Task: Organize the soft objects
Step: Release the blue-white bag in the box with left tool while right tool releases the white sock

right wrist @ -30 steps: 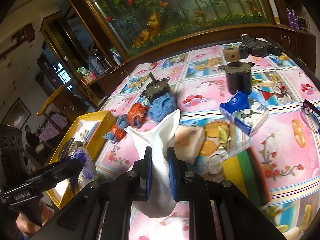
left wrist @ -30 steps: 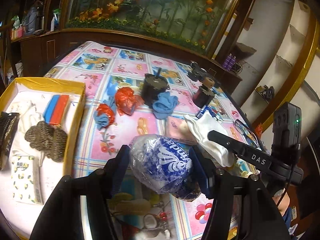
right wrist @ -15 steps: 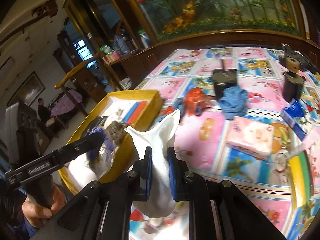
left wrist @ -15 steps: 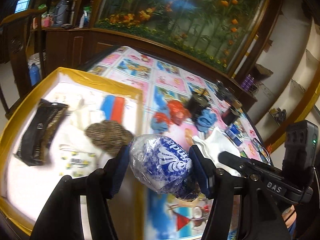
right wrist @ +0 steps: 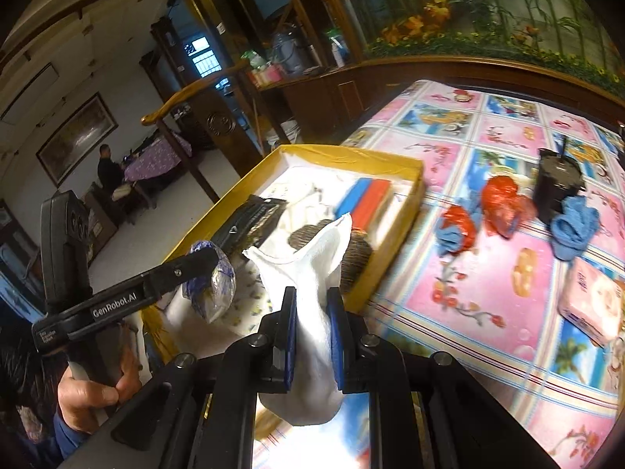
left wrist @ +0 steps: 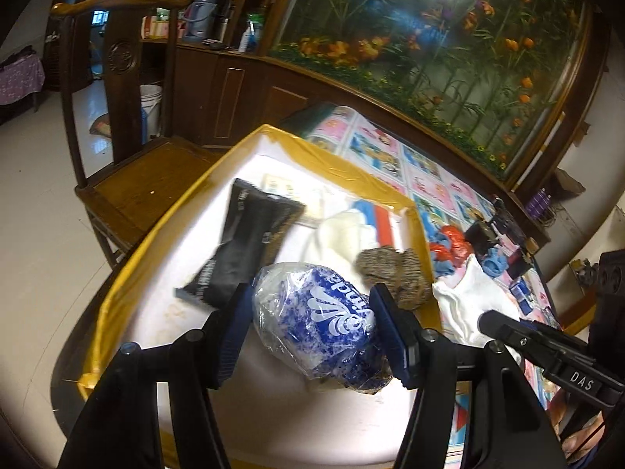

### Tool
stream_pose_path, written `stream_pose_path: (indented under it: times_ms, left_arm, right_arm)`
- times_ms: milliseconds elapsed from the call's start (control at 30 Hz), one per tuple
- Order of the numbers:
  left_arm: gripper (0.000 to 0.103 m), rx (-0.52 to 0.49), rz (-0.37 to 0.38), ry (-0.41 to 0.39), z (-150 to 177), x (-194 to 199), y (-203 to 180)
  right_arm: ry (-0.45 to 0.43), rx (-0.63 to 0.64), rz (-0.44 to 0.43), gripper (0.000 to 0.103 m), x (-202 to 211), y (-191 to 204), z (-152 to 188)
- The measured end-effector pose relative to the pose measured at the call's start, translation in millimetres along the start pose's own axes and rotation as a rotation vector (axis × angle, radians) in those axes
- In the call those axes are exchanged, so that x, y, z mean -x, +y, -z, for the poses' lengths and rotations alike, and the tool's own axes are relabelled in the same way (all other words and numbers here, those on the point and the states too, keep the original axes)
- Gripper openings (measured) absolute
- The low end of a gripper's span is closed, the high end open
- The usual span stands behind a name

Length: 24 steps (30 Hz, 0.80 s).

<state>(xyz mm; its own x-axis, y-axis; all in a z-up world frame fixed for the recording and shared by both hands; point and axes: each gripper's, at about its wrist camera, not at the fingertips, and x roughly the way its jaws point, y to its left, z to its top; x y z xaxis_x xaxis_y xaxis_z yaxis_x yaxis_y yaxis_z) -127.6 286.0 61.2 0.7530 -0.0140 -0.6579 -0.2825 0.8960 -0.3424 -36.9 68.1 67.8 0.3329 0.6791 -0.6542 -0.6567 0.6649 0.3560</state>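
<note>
A dark wooden chair (left wrist: pixel 129 125) stands at left on pale glossy floor (left wrist: pixel 35 211). A floral mural (left wrist: pixel 429 51) fills the upper right, above dark cabinets (left wrist: pixel 242 93).

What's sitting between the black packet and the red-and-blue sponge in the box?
In the left wrist view, a white cloth lies between the black packet and the red-and-blue sponge, inside the yellow box.

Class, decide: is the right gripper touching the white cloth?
Touching. The right wrist view shows the right gripper with both blue pads pressed against the white cloth, which bulges above and below the pinch.
</note>
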Motion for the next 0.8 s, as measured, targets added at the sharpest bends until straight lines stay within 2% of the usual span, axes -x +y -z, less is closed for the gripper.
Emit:
stream_pose_path:
  times_ms: [400,600,800]
  left_arm:
    - [0.061,-0.028,-0.044,0.019,12,6,18]
    - [0.061,-0.079,-0.062,0.028,17,2,12]
    - [0.061,-0.079,-0.051,0.038,19,-1,13]
  right_arm:
    - [0.039,0.070,0.007,0.017,-57,43,-36]
    - [0.057,0.094,0.039,0.017,-87,52,-45]
    - [0.078,0.098,0.059,0.018,-106,51,-47]
